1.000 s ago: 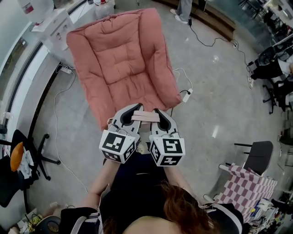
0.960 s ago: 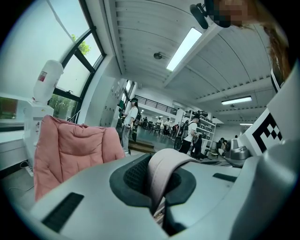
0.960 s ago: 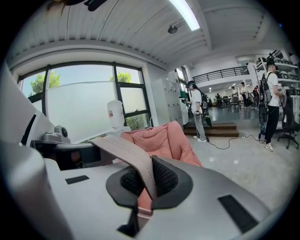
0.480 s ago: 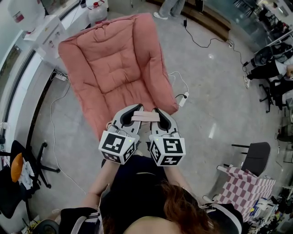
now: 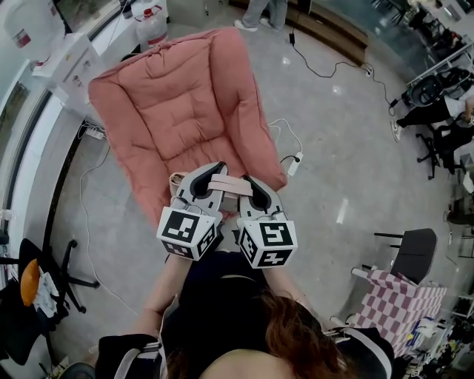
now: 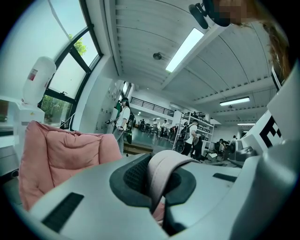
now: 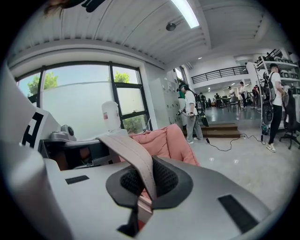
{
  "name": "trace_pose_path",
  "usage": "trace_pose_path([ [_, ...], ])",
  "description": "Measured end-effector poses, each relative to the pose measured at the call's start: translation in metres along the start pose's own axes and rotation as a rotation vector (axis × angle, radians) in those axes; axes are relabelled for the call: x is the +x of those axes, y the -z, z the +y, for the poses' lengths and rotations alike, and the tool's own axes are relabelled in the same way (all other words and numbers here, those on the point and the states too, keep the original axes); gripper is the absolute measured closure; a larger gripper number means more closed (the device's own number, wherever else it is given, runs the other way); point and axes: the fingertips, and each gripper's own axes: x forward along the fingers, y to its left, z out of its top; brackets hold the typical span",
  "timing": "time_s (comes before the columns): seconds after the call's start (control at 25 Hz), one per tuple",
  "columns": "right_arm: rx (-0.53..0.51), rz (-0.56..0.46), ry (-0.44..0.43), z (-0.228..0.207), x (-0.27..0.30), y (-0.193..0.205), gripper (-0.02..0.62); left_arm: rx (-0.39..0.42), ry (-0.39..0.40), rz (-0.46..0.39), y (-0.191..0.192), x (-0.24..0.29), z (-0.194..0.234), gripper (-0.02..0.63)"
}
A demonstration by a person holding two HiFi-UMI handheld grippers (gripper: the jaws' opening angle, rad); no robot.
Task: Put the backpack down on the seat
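A pale pink backpack strap [image 5: 231, 183] spans the gap between my two grippers. My left gripper [image 5: 208, 180] is shut on its left end and my right gripper [image 5: 256, 189] on its right end. In the left gripper view the strap [image 6: 161, 165] loops out of the closed jaws of the left gripper [image 6: 155, 197]. The right gripper view shows the strap [image 7: 132, 153] pinched by the right gripper [image 7: 139, 190]. The bag's body is hidden beneath the grippers. The seat, a padded pink armchair [image 5: 181, 104], lies just ahead, with both grippers over its front edge.
A white power strip [image 5: 294, 163] and its cables lie on the floor right of the armchair. Water jugs [image 5: 149, 21] and a white cabinet [image 5: 70, 55] stand behind it. Office chairs [image 5: 412, 246] and a checked chair [image 5: 396, 296] are at the right, and people stand far off.
Both grippers, still shut on the strap, have moved forward and now sit over the front edge of the armchair, which lies closer in view.
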Motion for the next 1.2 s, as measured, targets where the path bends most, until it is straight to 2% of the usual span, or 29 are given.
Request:
trace_pose_path([
  [0.48,0.009,0.065,-0.036,0.023,0.035,0.015,0.563,-0.006,-0.003,0.027,0.008,0.007,0.042,0.589],
  [0.76,0.022,0.099,0.004,0.018,0.048,0.031,0.563,-0.012,0.056,0.044,0.020,0.019,0.048,0.589],
  [0.96,0.050,0.102,0.071,0.000,0.051,0.042,0.563,0.000,0.114,0.076,0.032,0.033,0.039,0.589],
  [1.2,0.062,0.124,0.111,-0.020,0.064,0.056,0.562,0.020,0.129,0.125,0.051,0.052,0.039,0.589],
])
